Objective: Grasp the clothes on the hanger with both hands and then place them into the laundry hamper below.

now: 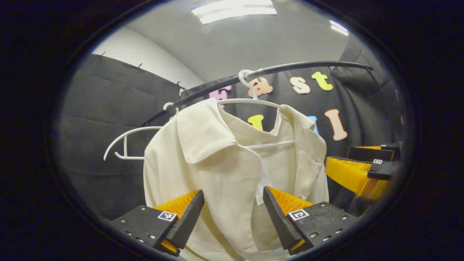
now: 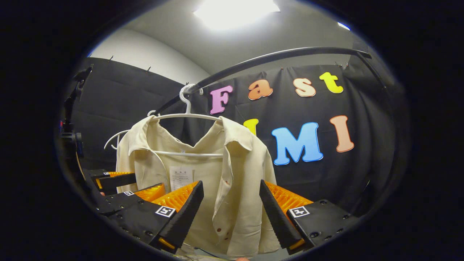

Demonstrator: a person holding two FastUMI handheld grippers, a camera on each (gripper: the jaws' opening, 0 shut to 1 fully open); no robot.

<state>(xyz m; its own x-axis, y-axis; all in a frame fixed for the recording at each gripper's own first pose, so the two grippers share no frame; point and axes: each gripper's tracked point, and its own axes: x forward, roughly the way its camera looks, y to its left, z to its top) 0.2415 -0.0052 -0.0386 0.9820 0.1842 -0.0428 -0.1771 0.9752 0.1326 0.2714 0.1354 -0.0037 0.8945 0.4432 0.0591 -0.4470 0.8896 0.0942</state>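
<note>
- Left gripper view: left tongs [image 1: 232, 214] spread open before the cream shirt [image 1: 217, 159], a second white hanger [image 1: 125, 145] beside it.
- Right gripper view: right tongs [image 2: 231, 212] open; paper tag [image 2: 181, 177] inside the shirt.

Each gripper, left gripper [image 1: 233, 214] and right gripper [image 2: 231, 214], is showing wedge-shaped fingers [image 1: 188, 217] with ribbed inner faces, mounted on dark bodies carrying silver screws [image 1: 140, 208] and square black-and-white marker tags [image 2: 165, 211].

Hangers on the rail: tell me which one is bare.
The bare one is the white hanger behind the cream shirt, toward the rail's lower end. The nearer hanger carries that shirt.
</note>
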